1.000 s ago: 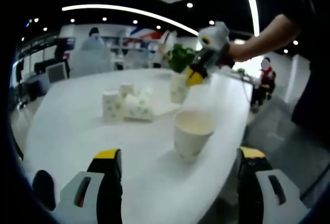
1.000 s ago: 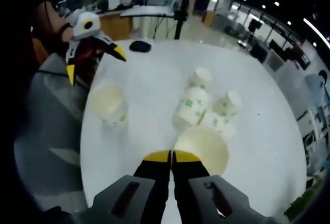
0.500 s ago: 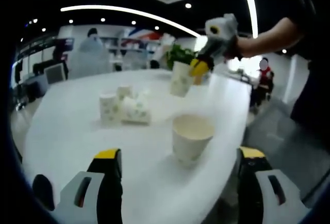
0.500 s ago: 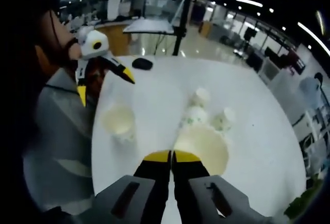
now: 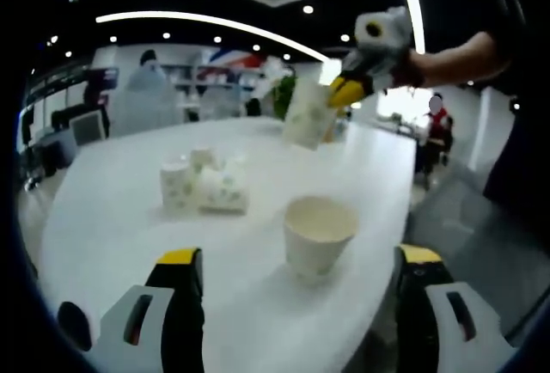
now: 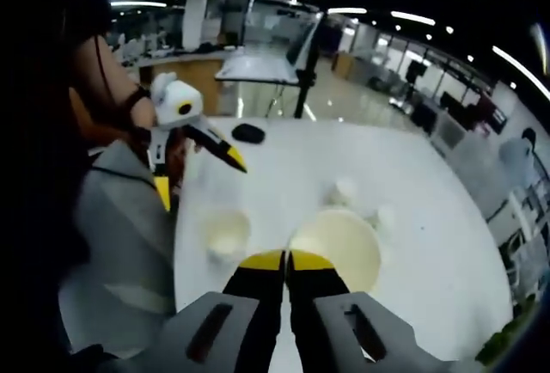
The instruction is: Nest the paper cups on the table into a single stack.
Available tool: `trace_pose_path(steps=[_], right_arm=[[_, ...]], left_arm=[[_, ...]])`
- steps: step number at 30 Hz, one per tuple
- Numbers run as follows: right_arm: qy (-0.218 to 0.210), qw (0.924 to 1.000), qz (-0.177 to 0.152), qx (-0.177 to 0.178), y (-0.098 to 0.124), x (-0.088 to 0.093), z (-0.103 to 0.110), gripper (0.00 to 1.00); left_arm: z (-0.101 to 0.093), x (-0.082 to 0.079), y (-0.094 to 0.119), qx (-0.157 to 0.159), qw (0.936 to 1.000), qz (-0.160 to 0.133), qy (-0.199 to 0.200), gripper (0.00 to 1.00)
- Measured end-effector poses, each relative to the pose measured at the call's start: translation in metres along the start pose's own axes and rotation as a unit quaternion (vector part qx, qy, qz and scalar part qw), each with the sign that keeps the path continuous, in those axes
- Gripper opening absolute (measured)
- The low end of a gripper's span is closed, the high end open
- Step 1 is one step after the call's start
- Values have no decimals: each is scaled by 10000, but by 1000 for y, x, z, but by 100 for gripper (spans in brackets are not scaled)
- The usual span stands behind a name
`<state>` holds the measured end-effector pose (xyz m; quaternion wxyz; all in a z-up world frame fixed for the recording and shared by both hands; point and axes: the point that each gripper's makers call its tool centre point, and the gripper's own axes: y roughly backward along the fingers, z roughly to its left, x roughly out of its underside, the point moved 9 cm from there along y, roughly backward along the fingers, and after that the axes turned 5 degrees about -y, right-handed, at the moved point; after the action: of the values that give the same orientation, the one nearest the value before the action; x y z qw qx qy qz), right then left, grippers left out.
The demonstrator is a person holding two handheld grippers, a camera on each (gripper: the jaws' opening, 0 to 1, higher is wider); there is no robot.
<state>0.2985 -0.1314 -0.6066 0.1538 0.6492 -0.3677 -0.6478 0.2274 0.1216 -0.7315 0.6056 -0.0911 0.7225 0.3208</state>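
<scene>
Above white table, right gripper pinches paper cup by rim, airborne at 1 o'clock. Left gripper gapes wide, empty, framing upright cup. Step, my read: carry-over. Next: centre held cup over upright one, lower straight. Right gripper view adds held cup's mouth; left gripper view adds cup cluster at 10 o'clock.

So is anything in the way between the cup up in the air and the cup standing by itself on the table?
No, nothing visible. The right gripper holds the lifted cup above the table, with open air down to the upright cup.
</scene>
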Motion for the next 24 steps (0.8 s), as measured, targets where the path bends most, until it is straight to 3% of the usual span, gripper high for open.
trace_pose_path(steps=[14, 24], right_arm=[[155, 9992, -310, -215, 9, -28, 27, 0], [218, 9988, -326, -301, 7, -34, 36, 0]], left_arm=[[-5, 3, 1, -6, 10000, -1, 12, 90], [-7, 1, 4, 3, 10000, -4, -11, 90]])
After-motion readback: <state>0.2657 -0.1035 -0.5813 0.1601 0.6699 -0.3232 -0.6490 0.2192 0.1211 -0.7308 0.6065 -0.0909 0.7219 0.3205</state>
